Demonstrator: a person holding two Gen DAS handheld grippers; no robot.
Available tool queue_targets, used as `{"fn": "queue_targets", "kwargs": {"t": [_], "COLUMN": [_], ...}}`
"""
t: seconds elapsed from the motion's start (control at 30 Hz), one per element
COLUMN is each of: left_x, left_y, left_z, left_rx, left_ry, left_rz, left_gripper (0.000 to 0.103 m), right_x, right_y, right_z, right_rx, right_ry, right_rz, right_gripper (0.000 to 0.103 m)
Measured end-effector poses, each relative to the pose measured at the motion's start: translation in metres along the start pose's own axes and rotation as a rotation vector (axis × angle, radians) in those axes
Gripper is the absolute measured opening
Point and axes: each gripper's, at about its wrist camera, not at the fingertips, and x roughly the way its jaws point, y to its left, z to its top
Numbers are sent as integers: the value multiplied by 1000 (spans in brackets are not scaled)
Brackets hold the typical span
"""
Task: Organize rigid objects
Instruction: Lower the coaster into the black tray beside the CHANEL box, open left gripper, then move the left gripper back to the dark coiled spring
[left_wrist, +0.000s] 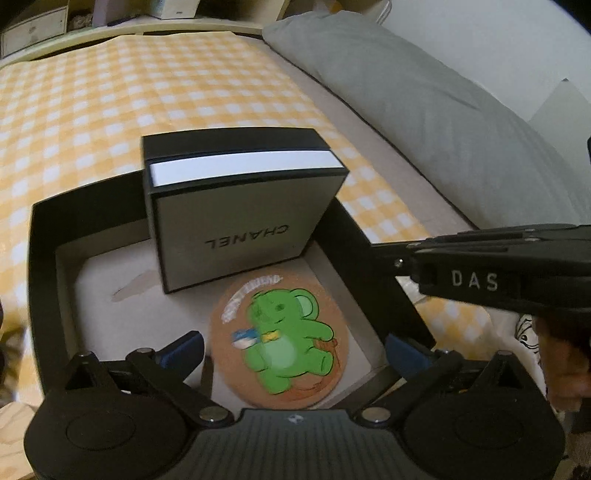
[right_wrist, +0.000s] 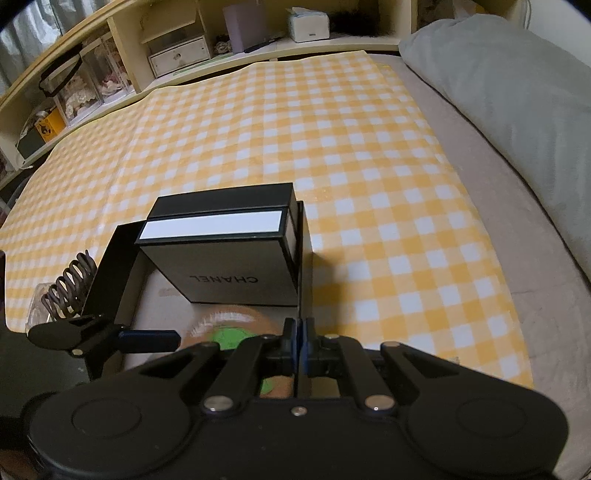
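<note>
The right gripper (right_wrist: 302, 343), closed on the open black cardboard tray's (left_wrist: 44, 258) right wall, could tip it; the left gripper (left_wrist: 295, 349) gaped empty over the round cork coaster (left_wrist: 280, 343), seemingly loose.
</note>
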Motion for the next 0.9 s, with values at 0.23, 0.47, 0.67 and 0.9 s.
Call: {"fn": "queue_targets", "kwargs": {"t": [0.23, 0.47, 0.67, 0.9], "left_x": [-3, 4, 0, -35], "left_y": [22, 22, 20, 1], "left_z": [-2, -1, -4, -10], "left_rx": [-66, -136, -129, -21], "left_ry": [109, 103, 88, -5], "left_rz": [-4, -15, -34, 25], "left_gripper": [58, 55, 67, 92], "right_x": [0, 0, 0, 0], "right_y": [1, 2, 2, 2], "right_z": [0, 0, 0, 0], "right_rx": [0, -4, -6, -4], "right_ry": [1, 1, 0, -1], "right_rz": [-2, -6, -10, -10], "right_gripper": [4, 4, 4, 4]}}
